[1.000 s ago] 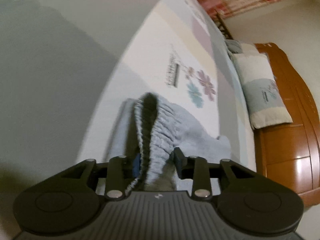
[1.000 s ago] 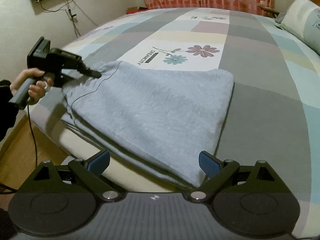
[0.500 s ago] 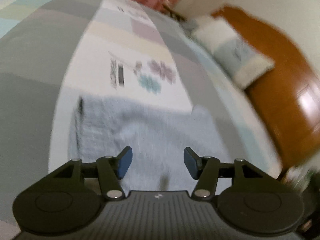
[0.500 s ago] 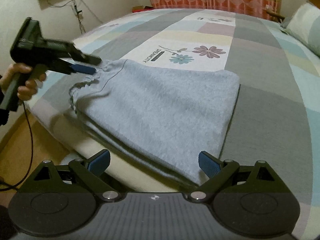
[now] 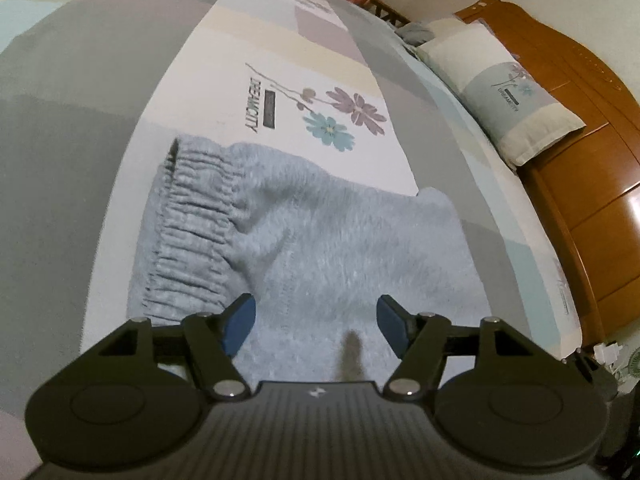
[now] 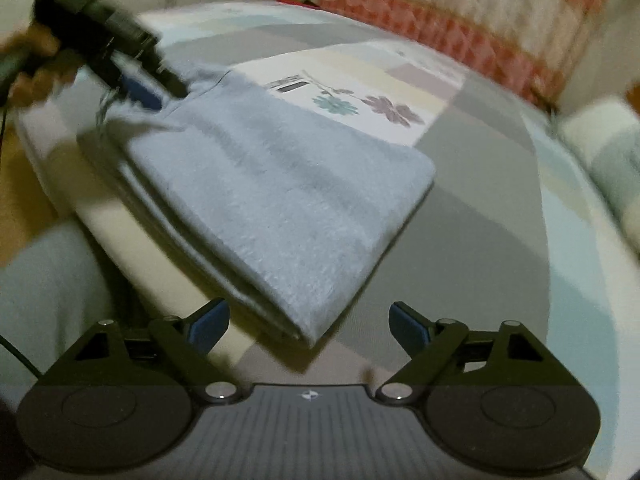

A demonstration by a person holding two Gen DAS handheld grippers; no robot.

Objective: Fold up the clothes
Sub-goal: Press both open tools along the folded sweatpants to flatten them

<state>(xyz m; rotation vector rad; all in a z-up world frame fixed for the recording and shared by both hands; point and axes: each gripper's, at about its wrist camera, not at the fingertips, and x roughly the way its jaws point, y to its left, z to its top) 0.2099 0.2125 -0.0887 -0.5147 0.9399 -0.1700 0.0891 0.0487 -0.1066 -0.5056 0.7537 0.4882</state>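
A folded grey-blue fleece garment (image 5: 340,248) lies flat on the patchwork bed sheet (image 5: 100,120), its gathered elastic waistband (image 5: 192,232) at the left. My left gripper (image 5: 316,314) hovers just above the cloth near the waistband. Its jaws are opening, and nothing is between them. The right wrist view shows the same garment (image 6: 280,184) with its near corner pointing at my right gripper (image 6: 308,316). The right jaws are wide and closing, and the pads do not touch the cloth. The left gripper (image 6: 160,92), blurred, is at the far left corner in a person's hand (image 6: 32,52).
A pillow (image 5: 500,80) leans on the wooden headboard (image 5: 580,168) at the right. A red patterned curtain (image 6: 460,20) hangs beyond the bed. The bed's near edge (image 6: 60,152) drops to the floor at the left, close to the garment.
The left gripper has let go of the waistband, which now lies flat, and has drawn back and rolled. The right gripper has rolled and sunk toward the garment's near corner.
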